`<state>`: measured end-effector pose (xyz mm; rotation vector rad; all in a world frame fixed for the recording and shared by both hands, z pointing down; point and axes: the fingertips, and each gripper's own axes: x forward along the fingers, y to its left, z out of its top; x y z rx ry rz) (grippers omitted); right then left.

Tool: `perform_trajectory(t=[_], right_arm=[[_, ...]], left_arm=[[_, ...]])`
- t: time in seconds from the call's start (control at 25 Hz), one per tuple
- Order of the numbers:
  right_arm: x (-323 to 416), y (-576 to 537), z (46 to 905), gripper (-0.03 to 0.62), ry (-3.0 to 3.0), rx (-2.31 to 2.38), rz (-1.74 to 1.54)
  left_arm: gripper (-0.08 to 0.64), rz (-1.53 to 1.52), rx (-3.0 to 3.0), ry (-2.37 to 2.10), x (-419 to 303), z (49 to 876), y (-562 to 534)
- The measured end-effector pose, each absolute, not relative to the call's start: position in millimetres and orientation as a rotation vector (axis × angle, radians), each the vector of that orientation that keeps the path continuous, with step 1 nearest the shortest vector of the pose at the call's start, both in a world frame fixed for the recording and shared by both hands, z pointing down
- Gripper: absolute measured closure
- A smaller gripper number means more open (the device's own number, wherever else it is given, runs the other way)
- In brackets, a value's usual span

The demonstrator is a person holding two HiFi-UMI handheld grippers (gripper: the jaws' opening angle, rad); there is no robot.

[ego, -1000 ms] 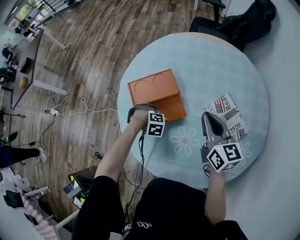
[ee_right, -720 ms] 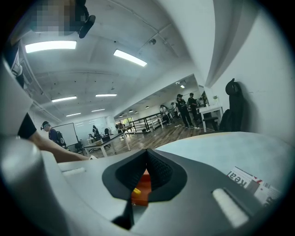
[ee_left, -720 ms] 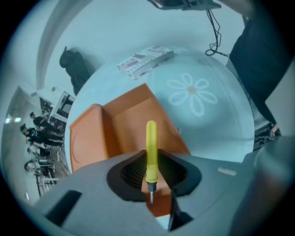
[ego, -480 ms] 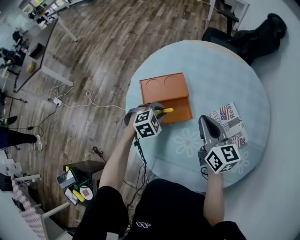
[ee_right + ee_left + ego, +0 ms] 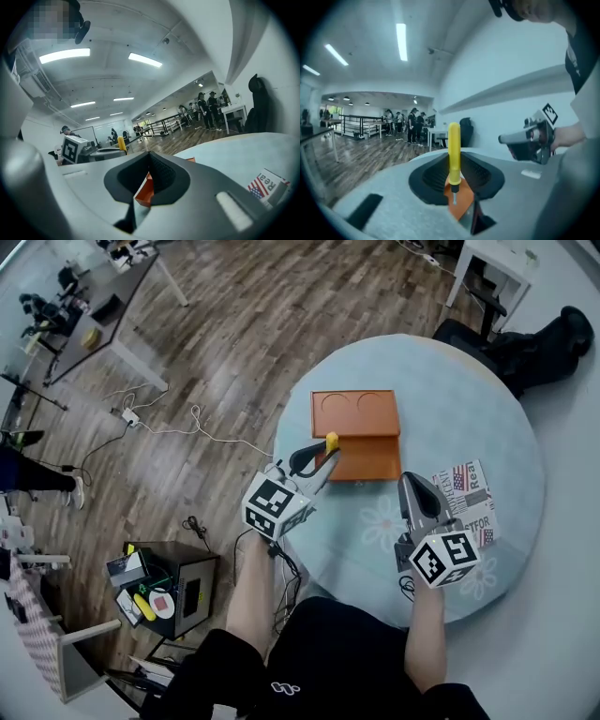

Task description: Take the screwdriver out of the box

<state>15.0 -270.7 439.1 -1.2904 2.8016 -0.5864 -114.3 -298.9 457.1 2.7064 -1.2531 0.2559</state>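
The orange box lies on the round pale-blue table, its lid showing two round recesses. My left gripper is raised over the box's near-left corner, shut on the yellow-handled screwdriver. In the left gripper view the screwdriver stands upright between the jaws, metal tip down, with the box below it. My right gripper hovers near the table's front, jaws together and holding nothing. In the right gripper view the box shows past the jaws, and the screwdriver is at far left.
A magazine with a flag print lies on the table right of my right gripper, also seen as the magazine. A black bag on a chair is behind the table. Cables and a small black cabinet are on the wooden floor to the left.
My left gripper has come up from the box's near edge with the yellow screwdriver in its jaws, now held above the box. The right gripper has barely moved.
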Motion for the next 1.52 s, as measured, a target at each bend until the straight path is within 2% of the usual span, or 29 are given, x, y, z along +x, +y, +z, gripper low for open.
perform_trajectory(t=[0.12,0.4,0.68,1.52], right_arm=[[3,-260,432,0.583,2.813,-1.255,-0.556],[-6,-241,413,0.583,2.823,-1.251,-0.428],[8,-235,402,0.584,2.811,-1.381,-0.319],[27,-233,403,0.584,2.814,-1.392,-0.321]], left_arm=[[0.479,0.026,2.645,-1.328,-125,427,-278],[0.479,-0.123,2.575,-1.461,-127,395,-235],[0.48,-0.112,2.513,-1.553,-123,397,-222],[0.479,-0.111,2.506,-1.485,-100,403,-232]])
